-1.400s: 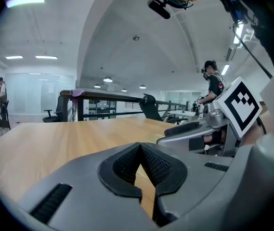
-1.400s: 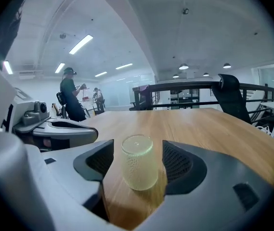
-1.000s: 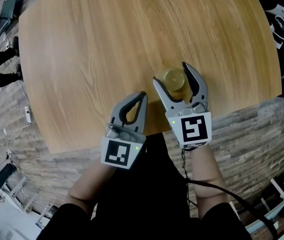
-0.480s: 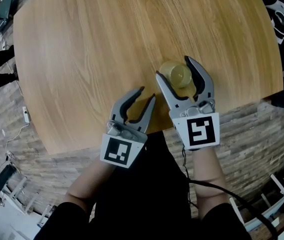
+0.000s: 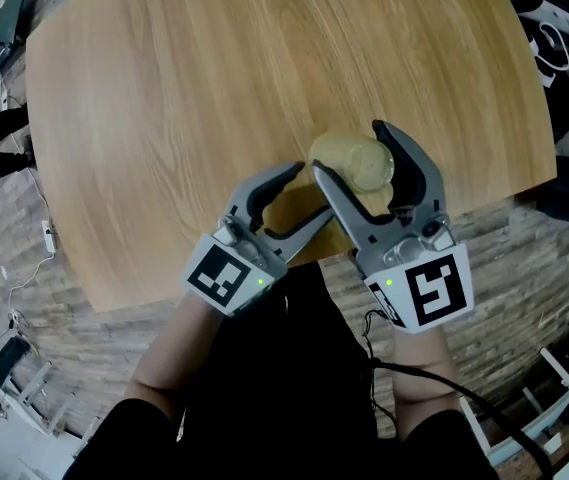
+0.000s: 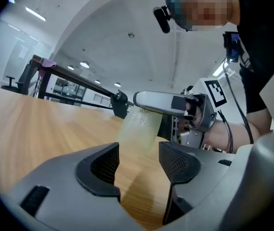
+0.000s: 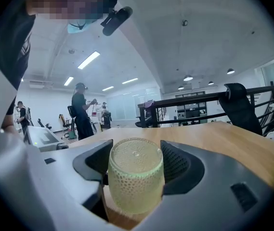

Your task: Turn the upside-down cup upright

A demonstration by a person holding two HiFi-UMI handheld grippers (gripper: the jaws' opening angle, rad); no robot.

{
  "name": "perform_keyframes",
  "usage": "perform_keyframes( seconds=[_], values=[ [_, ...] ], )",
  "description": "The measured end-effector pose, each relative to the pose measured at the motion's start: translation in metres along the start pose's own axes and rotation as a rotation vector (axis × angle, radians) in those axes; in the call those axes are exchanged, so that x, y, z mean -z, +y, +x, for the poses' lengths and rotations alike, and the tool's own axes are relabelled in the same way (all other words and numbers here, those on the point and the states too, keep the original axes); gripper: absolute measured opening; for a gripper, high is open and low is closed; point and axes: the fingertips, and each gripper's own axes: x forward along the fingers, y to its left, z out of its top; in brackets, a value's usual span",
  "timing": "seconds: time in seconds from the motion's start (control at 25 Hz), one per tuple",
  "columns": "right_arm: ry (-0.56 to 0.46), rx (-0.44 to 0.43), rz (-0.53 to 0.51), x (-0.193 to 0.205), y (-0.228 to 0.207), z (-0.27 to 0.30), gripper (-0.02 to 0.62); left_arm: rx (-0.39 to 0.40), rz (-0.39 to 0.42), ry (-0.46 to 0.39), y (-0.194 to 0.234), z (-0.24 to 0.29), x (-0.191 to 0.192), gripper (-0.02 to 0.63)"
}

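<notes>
A yellowish, dimpled translucent cup [image 5: 356, 162] is clamped between the jaws of my right gripper [image 5: 352, 153], which holds it just above the round wooden table [image 5: 164, 88]. In the right gripper view the cup [image 7: 136, 177] fills the gap between the pads, closed base up and mouth down. My left gripper [image 5: 312, 190] points rightward at the cup from close by, its jaws opening with nothing between them. From the left gripper view the cup [image 6: 137, 129] hangs under a right finger [image 6: 158, 101], beyond my left gripper [image 6: 139, 160].
Both grippers work close to the table's near edge [image 5: 294, 268], over a brick-patterned floor [image 5: 524, 268]. A black cable [image 5: 444, 383] trails from the right gripper. A person [image 7: 83, 112] and office chairs stand far behind.
My right gripper has risen with the cup in it. My left gripper's jaws went from shut to wide apart, and it swung right toward the cup.
</notes>
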Motion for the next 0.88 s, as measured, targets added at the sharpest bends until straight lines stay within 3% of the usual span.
perform_keyframes(
  seconds=[0.24,0.52,0.88],
  values=[
    [-0.036,-0.026,0.04,-0.004,0.004,-0.007,0.288,0.111,-0.034,-0.029,0.0,0.003,0.002,0.252],
    [-0.057,-0.077,0.064,0.002,0.009,-0.012,0.288,0.225,-0.146,-0.104,-0.006,0.009,-0.002,0.246],
    [-0.122,-0.163,0.078,-0.004,0.015,-0.018,0.288,0.237,-0.061,-0.117,-0.01,-0.002,-0.007,0.149]
  ],
)
